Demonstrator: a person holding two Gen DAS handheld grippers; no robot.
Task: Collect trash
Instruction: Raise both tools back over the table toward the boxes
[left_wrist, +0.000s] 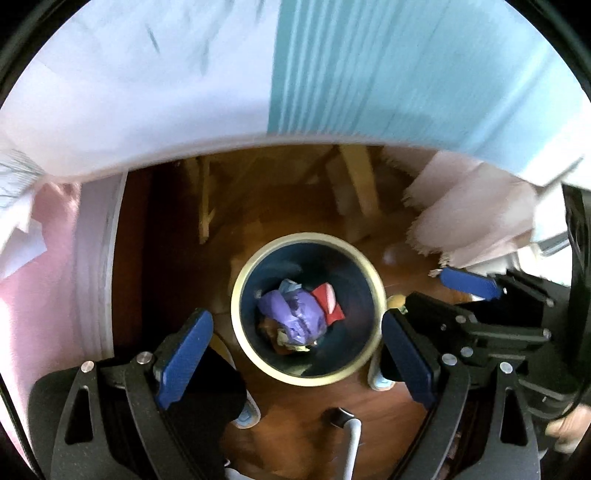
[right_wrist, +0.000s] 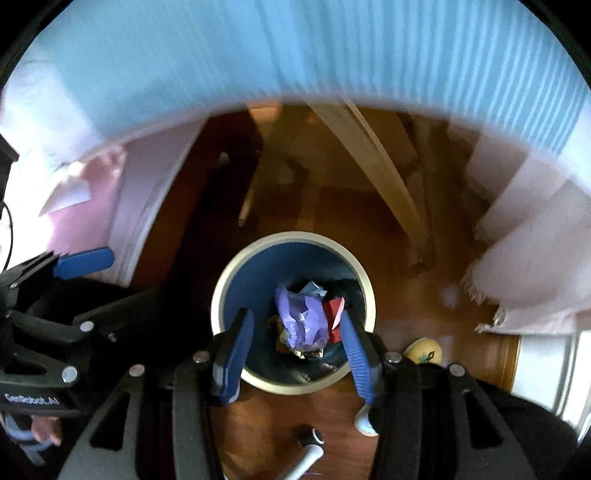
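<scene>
- The only writing legible is white lettering, "GeoRobot.AI" as far as it can be read, on the black body of the left gripper (right_wrist: 83, 260) where it enters the right wrist view at 9 o'clock.
- The trash bin (left_wrist: 308, 378), round, blue inside with a cream rim, stands on the brown wooden floor (left_wrist: 306, 413), below both grippers. In it lie a crumpled purple bag (left_wrist: 291, 314), a red wrapper (left_wrist: 327, 301) at its 3 o'clock, and paler scraps too blurred to name.
- The left gripper's (left_wrist: 295, 354) blue fingers (left_wrist: 184, 354) stand wide, empty, either side of the bin.
- The right gripper (right_wrist: 295, 354) has its fingers moderately apart, nothing between them; the right one overlaps the red wrapper in the view.
- A fringed pale pink cloth (left_wrist: 472, 218) hangs at 2 o'clock over the table edge; a striped blue cloth (right_wrist: 295, 55) fills 12 o'clock, motion-blurred.
- A small yellow object (right_wrist: 423, 352) beside the bin is half hidden.
- Bare floor rings the bin; wooden table legs (right_wrist: 373, 166) stand beyond it.
</scene>
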